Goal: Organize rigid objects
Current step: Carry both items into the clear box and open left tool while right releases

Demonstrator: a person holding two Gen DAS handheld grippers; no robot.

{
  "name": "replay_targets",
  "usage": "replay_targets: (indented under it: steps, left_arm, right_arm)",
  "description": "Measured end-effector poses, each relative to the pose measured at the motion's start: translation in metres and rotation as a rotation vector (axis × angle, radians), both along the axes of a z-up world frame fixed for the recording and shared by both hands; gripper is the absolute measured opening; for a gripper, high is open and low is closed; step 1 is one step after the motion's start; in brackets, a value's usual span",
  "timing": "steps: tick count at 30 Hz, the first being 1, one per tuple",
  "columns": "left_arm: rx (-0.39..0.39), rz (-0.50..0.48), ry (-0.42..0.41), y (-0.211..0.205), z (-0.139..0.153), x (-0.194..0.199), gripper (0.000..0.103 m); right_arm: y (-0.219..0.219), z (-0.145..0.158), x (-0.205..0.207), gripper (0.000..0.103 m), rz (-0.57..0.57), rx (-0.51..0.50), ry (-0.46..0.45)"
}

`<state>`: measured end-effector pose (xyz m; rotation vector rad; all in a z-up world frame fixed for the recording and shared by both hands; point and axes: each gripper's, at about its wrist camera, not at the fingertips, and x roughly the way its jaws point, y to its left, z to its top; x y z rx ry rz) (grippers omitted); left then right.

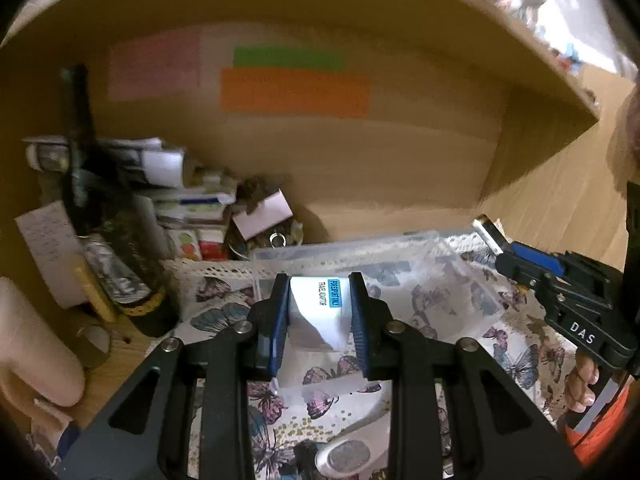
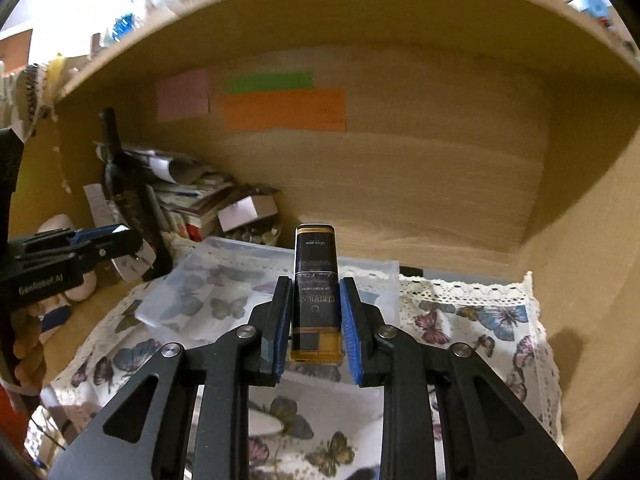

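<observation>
My left gripper [image 1: 319, 280] is shut on a small white box with a blue label [image 1: 320, 312], held above a clear plastic container [image 1: 440, 280] on the butterfly cloth [image 1: 516, 360]. My right gripper [image 2: 313, 284] is shut on a black and gold flat box [image 2: 315, 280], held above the same clear container [image 2: 192, 292]. The right gripper also shows at the right of the left wrist view [image 1: 500, 248], with the box's end [image 1: 486, 230] sticking out. The left gripper shows at the left of the right wrist view [image 2: 136, 252], holding the white box [image 2: 134, 266].
I am inside a wooden shelf compartment [image 1: 360, 160] with coloured sticky notes [image 1: 294, 90] on the back wall. A dark bottle [image 1: 120, 248] and a pile of small boxes and papers [image 1: 192, 208] stand at the left. A lace-edged cloth [image 2: 480, 320] covers the shelf floor.
</observation>
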<state>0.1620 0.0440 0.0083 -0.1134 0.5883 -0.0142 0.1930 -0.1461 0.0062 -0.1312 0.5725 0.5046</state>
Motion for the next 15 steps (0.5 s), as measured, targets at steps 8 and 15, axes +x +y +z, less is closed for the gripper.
replay_targets:
  steps: [8, 15]
  left_arm:
    - [0.023, -0.036, 0.132, -0.004, -0.036, 0.05, 0.028]
    - [0.074, -0.077, 0.232, -0.018, -0.065, 0.078, 0.028]
  right_arm:
    - [0.022, -0.034, 0.041, 0.021, 0.018, -0.091, 0.093]
    - [0.034, -0.071, 0.066, 0.022, 0.036, -0.167, 0.203]
